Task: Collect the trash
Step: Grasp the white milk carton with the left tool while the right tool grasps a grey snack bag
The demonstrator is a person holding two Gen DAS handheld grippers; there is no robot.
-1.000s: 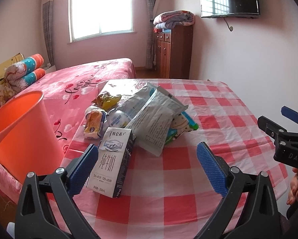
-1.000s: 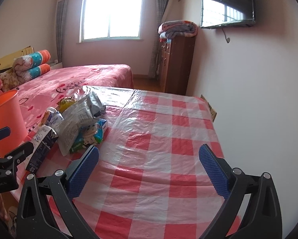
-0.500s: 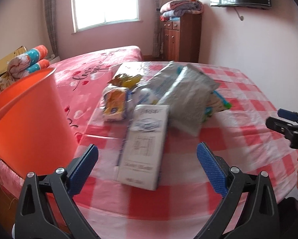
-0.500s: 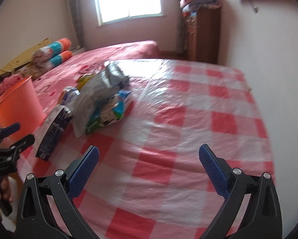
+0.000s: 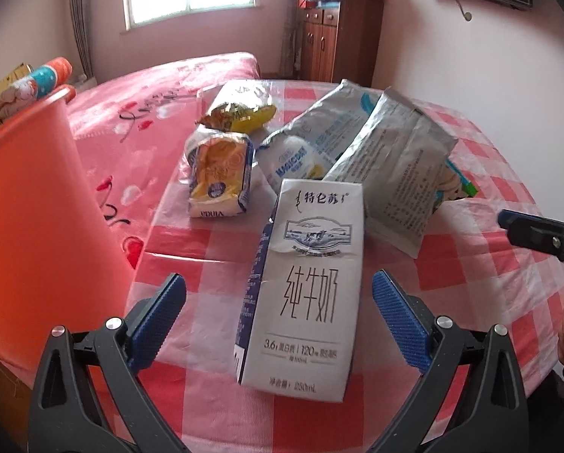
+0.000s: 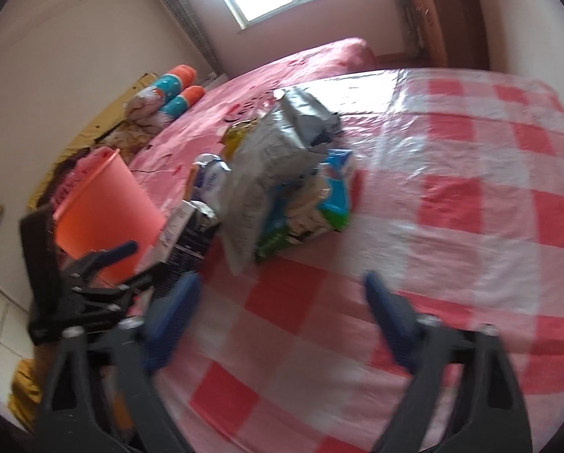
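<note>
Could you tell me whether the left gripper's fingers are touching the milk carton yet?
Apart. In the left wrist view, tablecloth shows between the milk carton and each blue pad of the open left gripper.

Milk carton (image 5: 304, 283) lies before wrappers (image 5: 398, 166), bucket (image 5: 36, 226) left.

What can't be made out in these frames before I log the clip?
- Bin interior: left view shows only its outer wall; the right view is blurred.
- Blue-green packet: mostly covered by the silver bag in the left view, print smeared in the right.
- Milk carton in the right view: blurred and partly behind the left gripper.
- Right gripper: open, but blurred by motion.
</note>
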